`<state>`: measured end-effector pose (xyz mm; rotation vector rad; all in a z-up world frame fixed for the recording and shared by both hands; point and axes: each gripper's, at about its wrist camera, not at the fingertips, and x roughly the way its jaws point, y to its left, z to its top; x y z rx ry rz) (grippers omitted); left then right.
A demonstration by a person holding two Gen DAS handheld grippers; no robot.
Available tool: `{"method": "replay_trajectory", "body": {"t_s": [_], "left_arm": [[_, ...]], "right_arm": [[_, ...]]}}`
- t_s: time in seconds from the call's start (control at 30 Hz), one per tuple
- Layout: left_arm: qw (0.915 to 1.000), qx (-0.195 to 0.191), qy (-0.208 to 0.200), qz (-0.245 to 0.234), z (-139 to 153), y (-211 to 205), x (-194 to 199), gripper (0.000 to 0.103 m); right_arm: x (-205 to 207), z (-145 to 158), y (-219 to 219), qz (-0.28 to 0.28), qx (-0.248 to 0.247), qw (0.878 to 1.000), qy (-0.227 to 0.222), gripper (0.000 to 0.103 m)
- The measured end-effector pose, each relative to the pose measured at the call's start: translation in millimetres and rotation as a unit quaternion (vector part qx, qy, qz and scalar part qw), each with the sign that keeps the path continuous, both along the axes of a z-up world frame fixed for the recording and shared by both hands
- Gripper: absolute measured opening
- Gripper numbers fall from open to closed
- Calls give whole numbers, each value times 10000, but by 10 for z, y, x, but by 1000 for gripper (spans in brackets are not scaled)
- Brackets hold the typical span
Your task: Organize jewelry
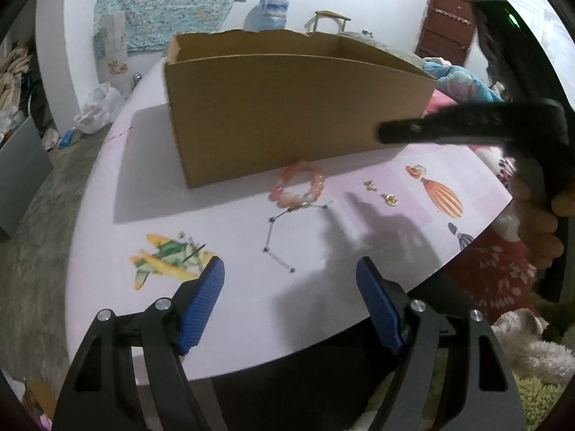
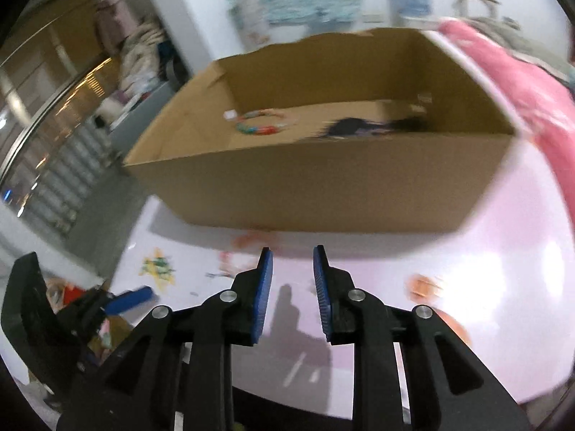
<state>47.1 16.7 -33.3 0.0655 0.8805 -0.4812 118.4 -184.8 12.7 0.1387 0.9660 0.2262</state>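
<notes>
An open cardboard box [image 1: 287, 107] stands on a pink table [image 1: 222, 323]. In front of it lie a pink bead bracelet [image 1: 300, 185], a thin black-and-white chain [image 1: 278, 237] and two small gold earrings [image 1: 381, 192]. My left gripper [image 1: 289, 280] is open and empty, low over the table's near edge. My right gripper [image 2: 293, 276] is partly open and empty, above the table in front of the box [image 2: 323, 186]. Inside the box lie a colourful bead bracelet [image 2: 262, 124] and a dark item [image 2: 366, 125]. The right gripper also shows in the left wrist view, at the upper right.
The table carries printed pictures: a plane [image 1: 169, 262] and balloons [image 1: 442, 194]. A pink cloth [image 2: 510, 79] lies right of the box. Bags and clutter sit on the floor at left [image 1: 97, 107]. Plush items [image 1: 524, 352] lie below the table's right edge.
</notes>
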Motion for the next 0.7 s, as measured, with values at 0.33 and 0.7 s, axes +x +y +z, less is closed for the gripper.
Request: {"method": "replay_trajectory", "body": {"t_s": [0.33, 0.7], "left_arm": [[9979, 263, -13, -585, -35, -438, 157, 74], [9960, 765, -42, -466, -109, -637, 216, 74]], "right_arm": [[-378, -267, -355, -219, -13, 9994, 252, 26], [-184, -421, -27, 629, -298, 9974, 170, 20]]}}
